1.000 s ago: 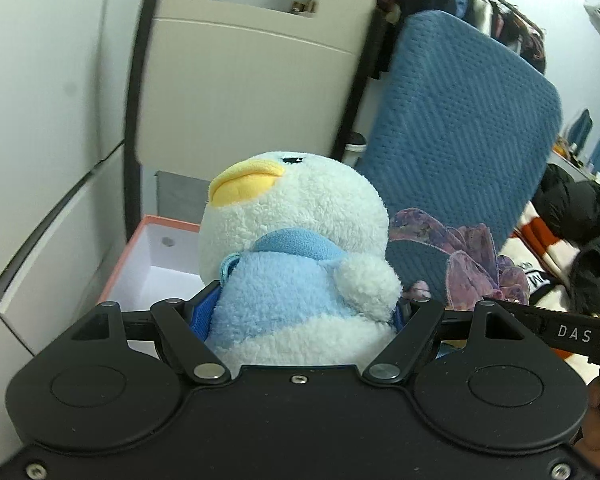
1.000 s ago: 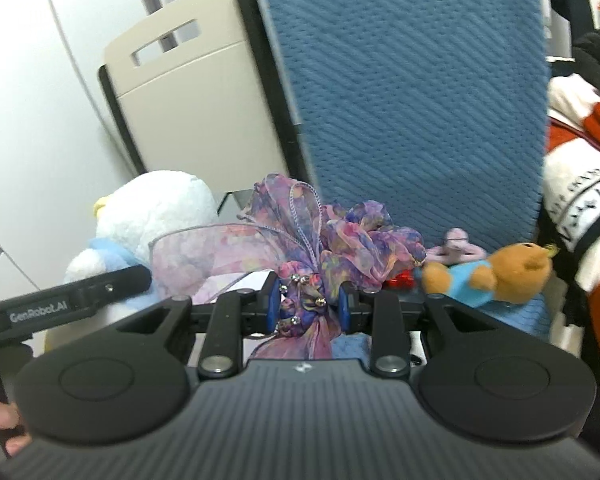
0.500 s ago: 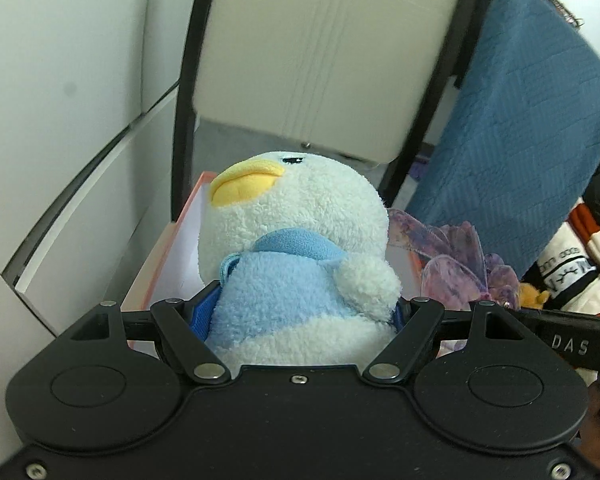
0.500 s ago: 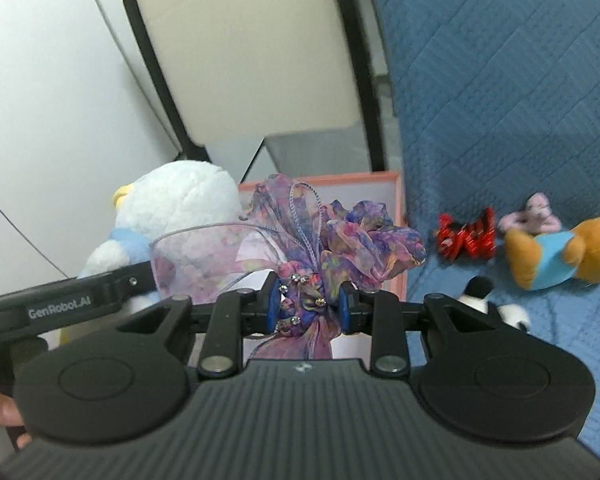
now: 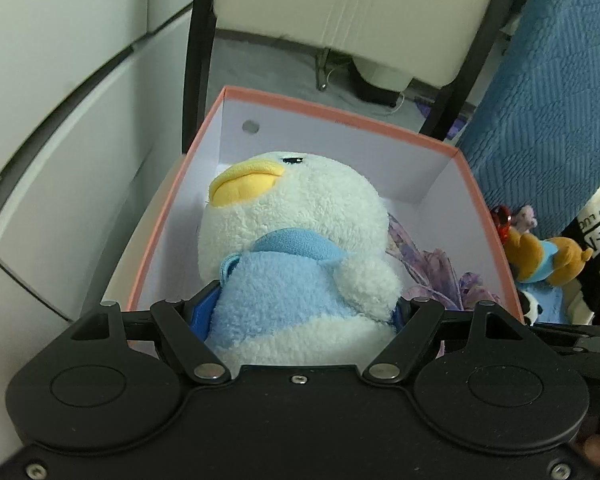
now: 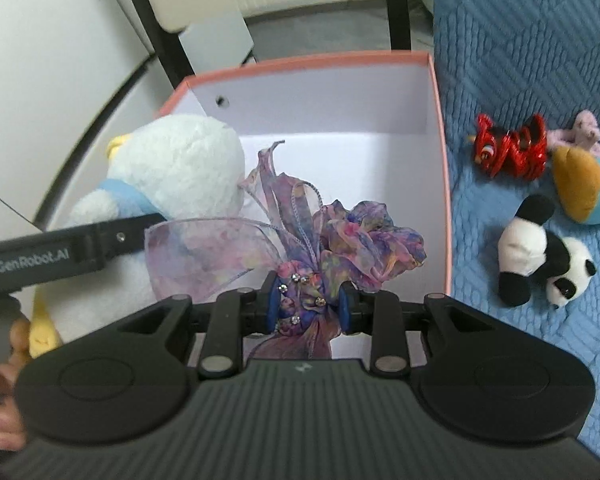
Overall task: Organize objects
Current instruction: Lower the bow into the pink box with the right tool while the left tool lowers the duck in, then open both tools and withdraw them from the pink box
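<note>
The left gripper (image 5: 300, 312) is clamped on the plush penguin (image 5: 296, 256), fingers squeezing its blue belly, beak toward 11 o'clock. The right gripper (image 6: 310, 304) pinches the purple organza bow (image 6: 300, 236) at its knot. Both hang over the pink-rimmed box (image 6: 440, 160) (open, white inside), penguin nearer its left wall; release looks due next.

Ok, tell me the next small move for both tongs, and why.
Probably lower both a little, then open. The left tongs grip the penguin and the right tongs grip the bow, both already over the open box, whose visible white floor looks bare.
</note>
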A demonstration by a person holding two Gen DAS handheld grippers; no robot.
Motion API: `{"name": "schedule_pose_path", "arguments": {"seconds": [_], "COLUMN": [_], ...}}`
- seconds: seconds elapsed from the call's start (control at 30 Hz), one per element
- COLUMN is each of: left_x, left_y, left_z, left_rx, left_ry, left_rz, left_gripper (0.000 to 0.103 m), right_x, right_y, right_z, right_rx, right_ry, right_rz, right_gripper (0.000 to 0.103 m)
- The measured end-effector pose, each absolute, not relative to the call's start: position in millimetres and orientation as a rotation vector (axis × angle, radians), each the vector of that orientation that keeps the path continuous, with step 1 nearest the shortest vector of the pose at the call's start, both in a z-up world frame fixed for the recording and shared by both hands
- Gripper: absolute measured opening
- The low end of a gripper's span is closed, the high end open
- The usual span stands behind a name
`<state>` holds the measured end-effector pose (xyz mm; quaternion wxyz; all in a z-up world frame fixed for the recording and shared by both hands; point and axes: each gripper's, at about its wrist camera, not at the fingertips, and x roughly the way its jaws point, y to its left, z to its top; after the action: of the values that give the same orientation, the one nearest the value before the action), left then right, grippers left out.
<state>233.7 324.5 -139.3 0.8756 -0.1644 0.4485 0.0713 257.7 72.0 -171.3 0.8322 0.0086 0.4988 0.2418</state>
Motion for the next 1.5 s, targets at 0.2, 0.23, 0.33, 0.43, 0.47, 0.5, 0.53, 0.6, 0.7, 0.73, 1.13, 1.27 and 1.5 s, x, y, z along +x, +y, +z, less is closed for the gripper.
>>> {"name": "schedule_pose_path", "arguments": {"seconds": [0.2,0.23,0.33,0.43,0.47,0.5,0.53,0.6,0.7,0.73,1.13,1.27,1.5], "left_x": [224,224,224,223,223,222,219,215,208,205,167,156,138], "left_y": [325,325,325,322,322,323,324,324,321,320,285,263,229], "left_z": [-159,-160,-161,-158,-156,-153,-148,-140,-126,-120,-52,-35,-22], "left_rx": [-0.351,-0.356,-0.336,-0.310,-0.309,-0.312,-0.314,-0.308,-0.295,-0.293,-0.298,-0.288,-0.299], "left_ry": [0.964,0.967,0.985,0.987,0.979,0.971,0.963,0.950,0.928,0.919,0.788,0.754,0.711], "left_rz": [0.157,0.156,0.149,0.168,0.174,0.177,0.181,0.187,0.201,0.204,0.181,0.155,0.102], "left_gripper": [0.076,0.076,0.077,0.077,0.078,0.081,0.082,0.082,0.083,0.083,0.084,0.084,0.084], "right_x": [259,259,259,260,260,260,259,258,253,252,214,201,183], "right_y": [74,74,76,78,77,76,74,70,65,63,19,0,-40], "right_z": [-182,-182,-178,-171,-169,-166,-164,-158,-146,-142,-81,-64,-48], "right_rx": [0.010,0.006,-0.012,-0.005,0.002,0.011,0.022,0.042,0.059,0.063,0.098,0.109,0.146], "right_ry": [1.084,1.084,1.071,1.062,1.061,1.057,1.053,1.041,1.011,1.006,0.861,0.807,0.753], "right_rz": [0.507,0.507,0.521,0.532,0.533,0.538,0.541,0.549,0.560,0.562,0.591,0.592,0.554], "right_gripper": [0.033,0.033,0.034,0.041,0.044,0.046,0.053,0.071,0.086,0.086,0.086,0.086,0.086]}}
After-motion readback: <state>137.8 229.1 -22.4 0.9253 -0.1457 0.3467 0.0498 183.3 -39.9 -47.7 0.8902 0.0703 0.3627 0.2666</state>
